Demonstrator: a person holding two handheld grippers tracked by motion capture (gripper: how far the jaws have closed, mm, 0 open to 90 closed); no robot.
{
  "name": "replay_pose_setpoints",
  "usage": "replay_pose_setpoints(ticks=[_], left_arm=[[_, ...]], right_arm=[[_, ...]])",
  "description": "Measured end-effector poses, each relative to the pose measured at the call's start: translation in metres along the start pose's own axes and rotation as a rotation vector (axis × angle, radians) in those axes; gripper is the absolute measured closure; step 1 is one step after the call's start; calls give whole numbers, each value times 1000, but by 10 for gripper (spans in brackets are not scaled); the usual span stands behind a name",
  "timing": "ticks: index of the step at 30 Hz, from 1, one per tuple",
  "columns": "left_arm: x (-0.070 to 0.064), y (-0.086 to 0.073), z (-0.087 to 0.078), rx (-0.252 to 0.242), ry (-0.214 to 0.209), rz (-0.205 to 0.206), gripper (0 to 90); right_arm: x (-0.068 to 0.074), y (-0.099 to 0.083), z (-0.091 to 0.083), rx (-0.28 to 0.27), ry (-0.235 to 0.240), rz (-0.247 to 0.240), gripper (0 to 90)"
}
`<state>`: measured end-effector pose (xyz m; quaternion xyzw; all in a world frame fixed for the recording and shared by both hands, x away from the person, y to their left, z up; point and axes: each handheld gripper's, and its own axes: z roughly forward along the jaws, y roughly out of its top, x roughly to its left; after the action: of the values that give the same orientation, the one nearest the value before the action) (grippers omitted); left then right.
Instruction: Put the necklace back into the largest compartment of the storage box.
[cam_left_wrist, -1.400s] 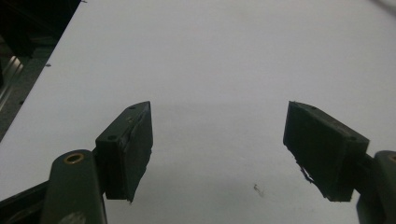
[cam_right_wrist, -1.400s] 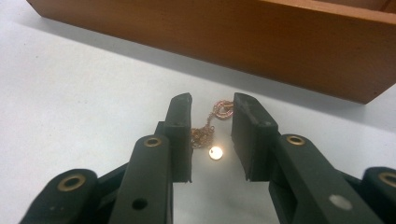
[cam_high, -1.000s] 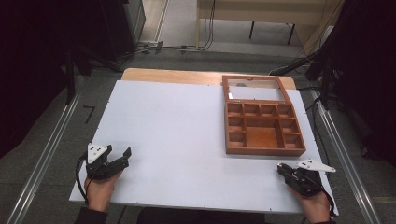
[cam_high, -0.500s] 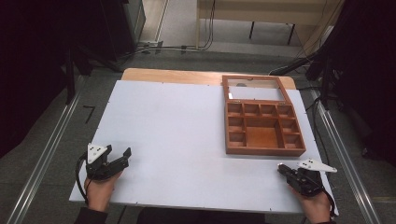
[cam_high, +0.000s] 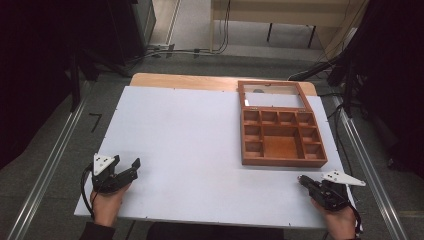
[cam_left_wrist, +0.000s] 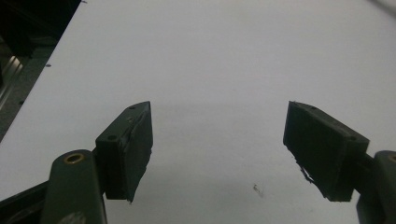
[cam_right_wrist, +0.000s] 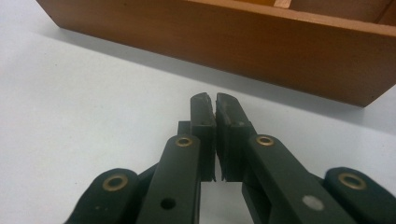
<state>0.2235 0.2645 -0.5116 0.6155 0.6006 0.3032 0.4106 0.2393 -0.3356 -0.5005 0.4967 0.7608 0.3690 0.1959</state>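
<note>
we take the wooden box (cam_high: 283, 137) as our landmark: it sits flat on the white table (cam_high: 190, 140), toward that table's far right part, with its lid (cam_high: 272, 95) thrown open and lying back on the side away from us. inside we see small compartments around one larger middle one, and all of them look empty.

our right gripper (cam_high: 303, 180) rests on the table just in front of the box's near right corner, jaws closed against each other with nothing between them; in the right gripper view its tips (cam_right_wrist: 215, 100) point at the box's near wall (cam_right_wrist: 243, 37), close but not touching. our left gripper (cam_high: 131, 166) lies well to the left of the box, near the table's front edge, jaws spread wide and empty, with bare table between them in the left gripper view (cam_left_wrist: 217, 140).

we judge the box stiff, fairly light, and smooth enough to slide on the table. the lid looks to have a clear pane, so we'd treat that as the fragile part and the hinges as the weak point. a grip on the lid's wooden frame or on a box wall seems safest; the thin dividers would also fit between jaws.

we can read no brand, label or writing anywhere.
</note>
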Motion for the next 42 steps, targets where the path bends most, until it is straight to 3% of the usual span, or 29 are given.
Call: replay_pose_setpoints(ticks=[42], left_arm=[[0,0,0,0,0,-2,243]], right_arm=[[4,8,-21,-75,19,22,841]])
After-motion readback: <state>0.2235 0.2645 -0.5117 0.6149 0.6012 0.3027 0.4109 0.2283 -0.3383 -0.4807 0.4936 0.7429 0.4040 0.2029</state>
